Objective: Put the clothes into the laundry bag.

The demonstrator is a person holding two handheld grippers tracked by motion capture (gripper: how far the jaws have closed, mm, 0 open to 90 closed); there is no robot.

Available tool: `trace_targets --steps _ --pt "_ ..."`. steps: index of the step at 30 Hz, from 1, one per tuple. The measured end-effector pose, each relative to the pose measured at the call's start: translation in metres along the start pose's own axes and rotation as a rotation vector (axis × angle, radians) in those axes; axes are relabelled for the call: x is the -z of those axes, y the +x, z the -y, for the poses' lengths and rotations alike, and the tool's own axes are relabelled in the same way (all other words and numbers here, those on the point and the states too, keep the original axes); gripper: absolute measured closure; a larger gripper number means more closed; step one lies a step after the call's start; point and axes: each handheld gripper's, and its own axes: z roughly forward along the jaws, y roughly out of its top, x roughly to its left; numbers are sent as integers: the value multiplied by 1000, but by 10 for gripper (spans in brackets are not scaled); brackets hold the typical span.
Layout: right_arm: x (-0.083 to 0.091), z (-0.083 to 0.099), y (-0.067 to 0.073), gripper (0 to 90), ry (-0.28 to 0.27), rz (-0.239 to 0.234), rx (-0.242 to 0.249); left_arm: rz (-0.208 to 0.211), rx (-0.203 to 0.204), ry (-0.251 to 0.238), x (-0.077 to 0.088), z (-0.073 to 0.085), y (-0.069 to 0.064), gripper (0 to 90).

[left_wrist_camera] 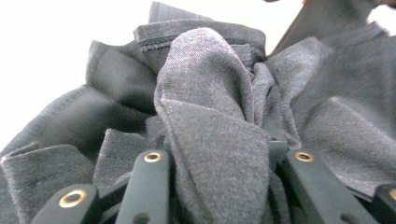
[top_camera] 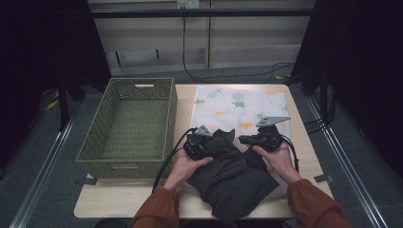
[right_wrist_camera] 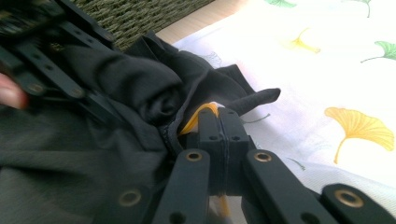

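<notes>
Tabletop (top_camera: 304,164): pale wood, grey floor around it, dark drapes at both sides. Leaf-print cloth (top_camera: 240,105) covers the far right; woven basket (top_camera: 127,124) at the left edge. Dark garment (top_camera: 231,175) bunched near the front edge. Left gripper (top_camera: 205,137) clamps a fabric fold; right gripper (top_camera: 243,139) is closed on the garment's edge.

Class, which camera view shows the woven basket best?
The high view: the whole green basket sits left of the leaf-print cloth. The right gripper view catches a strip of weave.
</notes>
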Motion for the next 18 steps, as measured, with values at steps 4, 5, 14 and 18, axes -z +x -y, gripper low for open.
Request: trace_targets --steps 4,5,14,18 --pt "1 -2 -3 896 -6 8 -9 -1 -27 -72 19 -11 -10 669" --pt "1 -2 -4 896 -9 9 -9 12 -61 -77 23 -15 -14 671" --pt "-7 -10 -4 896 -23 2 -8 55 -184 -131 32 -47 -46 672" --pt "-12 -14 -3 897 -30 -11 -10 84 -258 -98 24 -60 -61 671"
